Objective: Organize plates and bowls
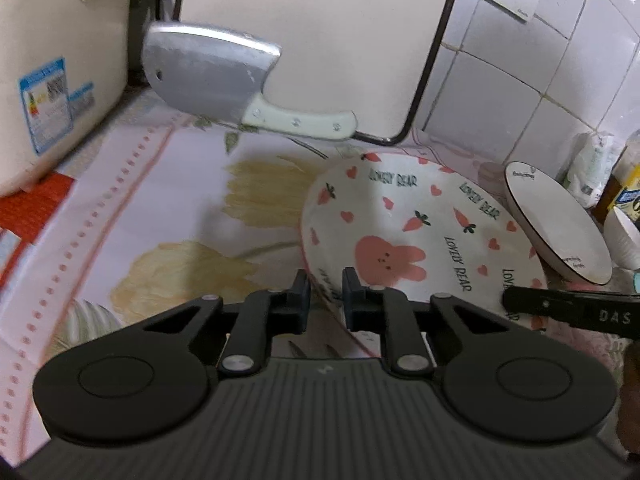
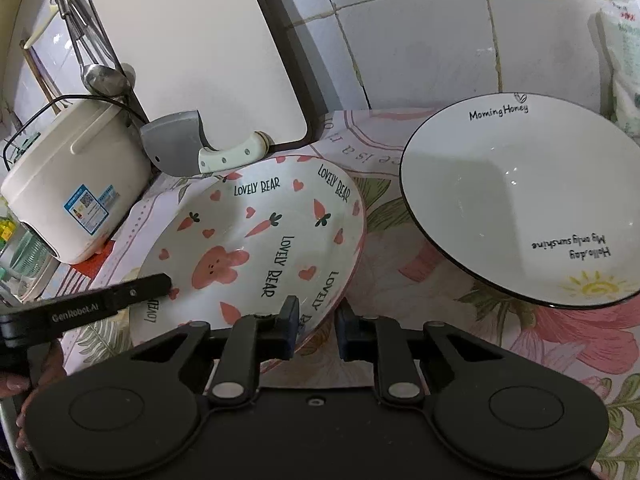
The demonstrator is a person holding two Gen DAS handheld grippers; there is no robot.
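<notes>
Your left gripper (image 1: 325,300) is covering the near rim of the Lovely Bear plate (image 1: 416,236), so whether its pads are actually touching the rim is not showing. The rice cooker (image 1: 52,68) is running off the left edge of the left wrist view, its label (image 1: 46,104) too blurred to read. The white ribbed bowl (image 1: 624,240) is being cut by the right edge. In the right wrist view, the Morning Honey plate (image 2: 520,196) is running past the right edge.
</notes>
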